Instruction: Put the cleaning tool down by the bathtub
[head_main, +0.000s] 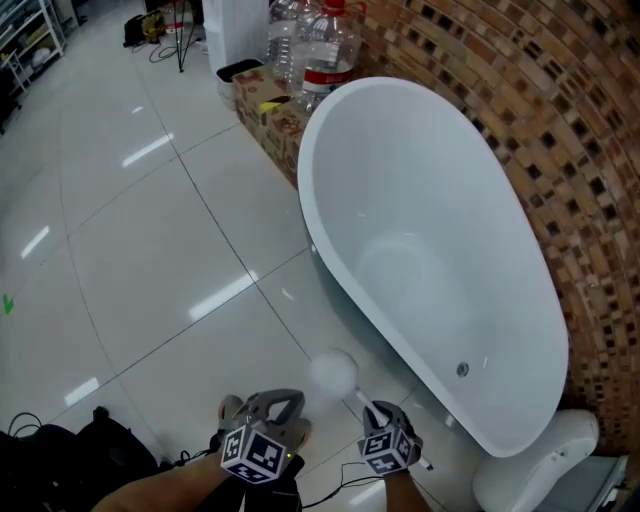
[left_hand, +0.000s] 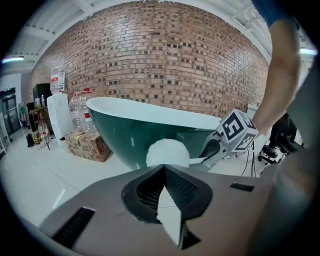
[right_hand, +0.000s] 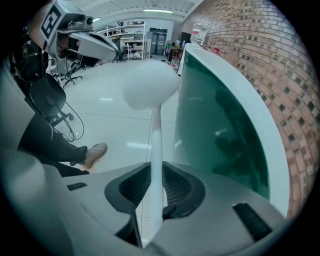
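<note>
The cleaning tool has a round white head (head_main: 333, 372) on a thin white handle. My right gripper (head_main: 373, 406) is shut on that handle, low at the bottom of the head view, and the head points up and left over the floor tiles. In the right gripper view the handle runs between the jaws (right_hand: 152, 197) up to the head (right_hand: 150, 90). The white bathtub (head_main: 420, 180), green outside (right_hand: 220, 120), stands just right of the tool. My left gripper (head_main: 265, 400) hangs beside the right one, shut and empty (left_hand: 167, 200). From it I see the tool's head (left_hand: 168, 153) before the tub (left_hand: 130, 132).
Cardboard boxes (head_main: 270, 110) and large water bottles (head_main: 325, 45) stand past the tub's far end. A brick wall (head_main: 570, 130) curves behind the tub. A white fixture (head_main: 540, 465) sits at the bottom right. A black bag (head_main: 70, 455) and cables lie at the bottom left.
</note>
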